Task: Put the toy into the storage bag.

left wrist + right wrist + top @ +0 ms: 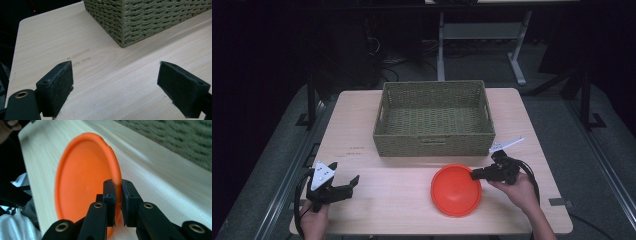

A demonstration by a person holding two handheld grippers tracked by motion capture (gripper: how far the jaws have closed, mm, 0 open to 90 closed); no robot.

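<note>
The orange plate [456, 190] lies on the table [382, 195] just in front of the basket [434, 145], toward its right end, and the right gripper [474, 174] is clenched on the plate's right rim, one pad on each face. The plate looks light, stiff and smooth, so the thin rim is the proper hold, though it may slip or pivot between the pads. The left gripper [346, 181] rests released, well to the basket's front left, with nothing between its jaws.

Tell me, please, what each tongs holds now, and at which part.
The right tongs grip the orange plate by its rim. The left tongs are open and hold nothing.
</note>
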